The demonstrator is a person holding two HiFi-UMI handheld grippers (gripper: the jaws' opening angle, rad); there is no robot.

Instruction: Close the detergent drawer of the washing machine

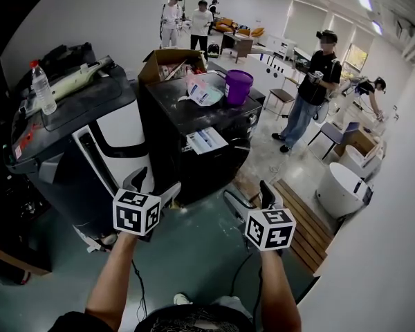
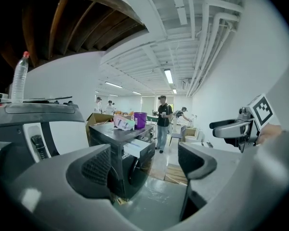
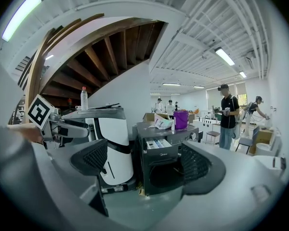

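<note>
A black front-loading washing machine (image 1: 194,120) stands ahead of me, also in the left gripper view (image 2: 118,150) and the right gripper view (image 3: 166,165). Its white detergent drawer (image 1: 206,140) sticks out of the upper front, seen too as the drawer (image 2: 137,147) and the drawer (image 3: 156,143). My left gripper (image 1: 151,184) is open, low and in front of the machine, apart from it. My right gripper (image 1: 252,194) is open too, a little right of the drawer and well short of it. Neither holds anything.
On the machine's top sit a purple bucket (image 1: 238,86), a detergent pouch (image 1: 204,88) and a cardboard box (image 1: 169,63). A white-and-grey appliance (image 1: 90,151) with a water bottle (image 1: 43,87) stands left. Wooden pallet (image 1: 308,220) and white tub (image 1: 342,189) lie right. People stand behind.
</note>
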